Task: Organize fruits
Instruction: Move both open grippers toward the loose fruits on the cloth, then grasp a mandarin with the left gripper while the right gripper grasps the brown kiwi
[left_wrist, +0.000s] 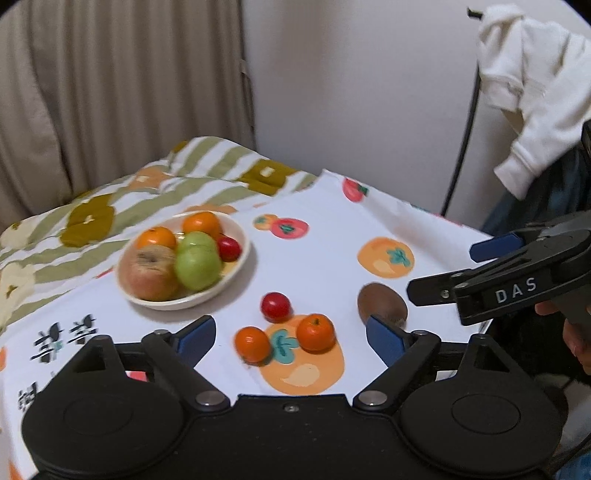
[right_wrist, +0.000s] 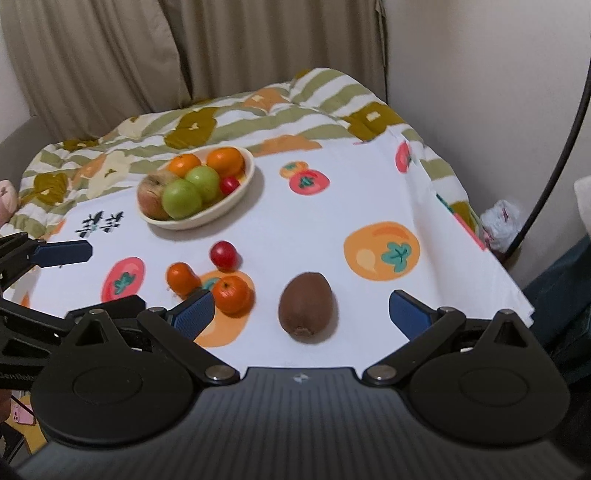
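both hand-held grippers hang wide open and empty. the left hand-held gripper (left_wrist: 290, 338) frames two oranges (left_wrist: 316, 331) at lower centre; the right hand-held gripper (right_wrist: 301, 314) straddles the kiwi (right_wrist: 306, 308), likely bound for the bowl (right_wrist: 236, 197) at upper left on the counter (right_wrist: 332, 221).

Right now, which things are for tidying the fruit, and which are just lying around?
For the job: bowl of fruit, kiwi, two loose oranges, loose red fruit.

Just lying about: white garment, striped quilt, plastic bag, curtain.
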